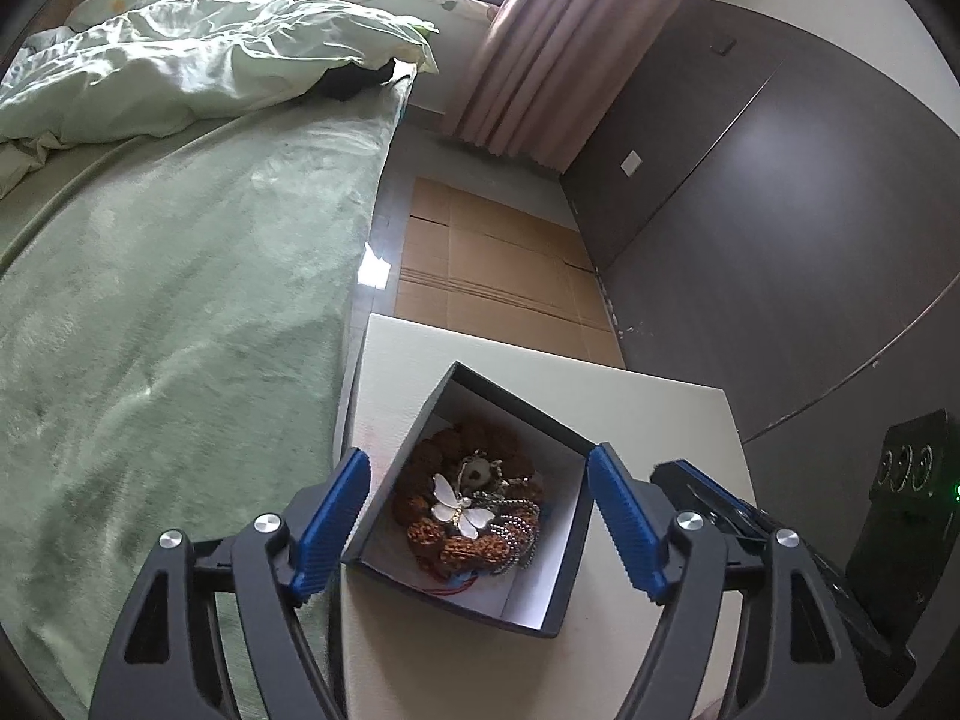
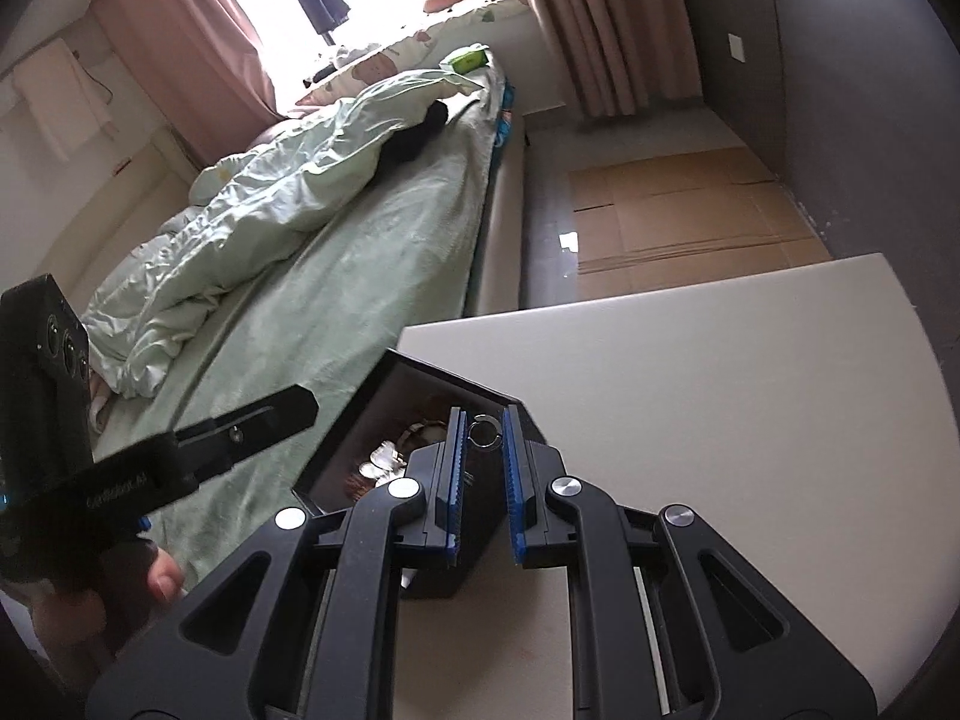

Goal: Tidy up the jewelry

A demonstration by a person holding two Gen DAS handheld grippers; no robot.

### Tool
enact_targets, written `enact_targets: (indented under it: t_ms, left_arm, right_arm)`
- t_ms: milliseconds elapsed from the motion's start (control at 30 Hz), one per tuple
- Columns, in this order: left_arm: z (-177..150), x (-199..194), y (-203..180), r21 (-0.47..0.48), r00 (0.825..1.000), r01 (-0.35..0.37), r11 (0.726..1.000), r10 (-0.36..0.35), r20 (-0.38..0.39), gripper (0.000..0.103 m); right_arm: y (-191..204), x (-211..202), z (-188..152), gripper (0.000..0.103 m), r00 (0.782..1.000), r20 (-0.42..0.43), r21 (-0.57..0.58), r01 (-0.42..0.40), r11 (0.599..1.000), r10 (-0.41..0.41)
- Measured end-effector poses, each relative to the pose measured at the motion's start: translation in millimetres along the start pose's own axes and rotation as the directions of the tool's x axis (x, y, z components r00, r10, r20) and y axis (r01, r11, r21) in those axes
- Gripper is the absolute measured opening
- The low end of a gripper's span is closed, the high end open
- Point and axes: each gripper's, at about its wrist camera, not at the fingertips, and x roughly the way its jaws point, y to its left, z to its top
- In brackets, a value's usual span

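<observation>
A black box [image 1: 564, 594] with a white lining stands on the white table [image 1: 660, 408]. In it lie a brown bead bracelet [image 1: 420, 531], a white butterfly brooch [image 1: 462, 507] and a silver chain [image 1: 516, 525]. My left gripper [image 1: 480, 456] is open, its blue pads [image 1: 333, 516] standing on either side of the box without pressing it. In the right wrist view my right gripper [image 2: 483, 414] is shut on a small silver ring [image 2: 486, 444], held at its tips just above the box [image 2: 420, 378]. Most of the box's contents are hidden there behind the fingers.
The green-covered bed [image 1: 150, 330] with a crumpled quilt [image 1: 180, 72] runs along the table's left side. Flattened cardboard [image 1: 498, 264] lies on the floor beyond the table, with a dark wall [image 1: 780, 210] to the right. A hand [image 2: 150, 588] holds the left gripper.
</observation>
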Motion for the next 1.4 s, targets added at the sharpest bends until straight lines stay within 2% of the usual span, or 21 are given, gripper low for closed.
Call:
enact_targets:
  t_ms: [267, 367, 433, 500, 800, 833, 900, 1067, 1233, 1400]
  left_arm:
    - [7.3, 0.1, 8.9, -0.012, 1.0, 0.004, 1.0, -0.004, 0.01, 0.087]
    - [9.8, 0.0, 10.3, -0.019, 1.0, 0.009, 1.0, -0.009, 0.016, 0.09]
    - [11.0, -0.2, 11.0, -0.024, 1.0, 0.011, 1.0, -0.011, 0.019, 0.092]
    - [11.4, -1.6, 11.3, -0.028, 1.0, 0.01, 1.0, -0.009, 0.025, 0.095]
    - [0.6, -9.6, 2.2, -0.004, 1.0, 0.008, 1.0, -0.008, 0.03, 0.095]
    - [-2.2, -11.8, -0.3, 0.005, 0.999, 0.005, 1.0, -0.005, 0.034, 0.095]
    - [-8.0, -16.5, -4.8, 0.025, 0.999, -0.004, 1.0, 0.003, 0.051, 0.095]
    - [-21.8, -30.2, -17.0, 0.077, 0.995, -0.03, 0.997, 0.023, 0.096, 0.095]
    - [-34.1, -42.9, -27.5, 0.127, 0.991, -0.049, 0.991, 0.032, 0.128, 0.095]
    - [-45.0, -53.1, -37.6, 0.176, 0.988, -0.062, 0.982, 0.036, 0.153, 0.095]
  right_arm:
    - [3.7, 14.9, 4.1, 0.013, 1.0, 0.004, 0.028, -0.02, 0.999, 0.019]
    - [3.5, 22.8, 6.5, 0.014, 0.999, -0.018, 0.043, -0.034, 0.999, 0.035]
    - [0.7, 26.0, 8.0, 0.025, 0.999, -0.036, 0.065, -0.029, 0.997, 0.031]
    - [-2.6, 21.0, 7.3, 0.034, 1.0, -0.016, 0.075, -0.016, 0.997, 0.017]
    - [-19.5, -10.0, 5.5, 0.036, 1.0, 0.02, 0.119, -0.006, 0.993, 0.003]
    - [-20.9, -14.0, 4.3, 0.048, 1.0, 0.02, 0.121, 0.001, 0.993, -0.004]
    - [-23.2, -23.1, 2.1, 0.063, 0.999, 0.034, 0.12, 0.023, 0.992, -0.027]
    - [-30.4, -46.9, -5.0, 0.07, 0.996, 0.059, 0.136, 0.053, 0.989, -0.061]
    - [-38.6, -67.6, -11.8, 0.083, 0.993, 0.074, 0.148, 0.076, 0.986, -0.088]
    - [-43.5, -88.2, -18.0, 0.089, 0.991, 0.083, 0.145, 0.095, 0.985, -0.107]
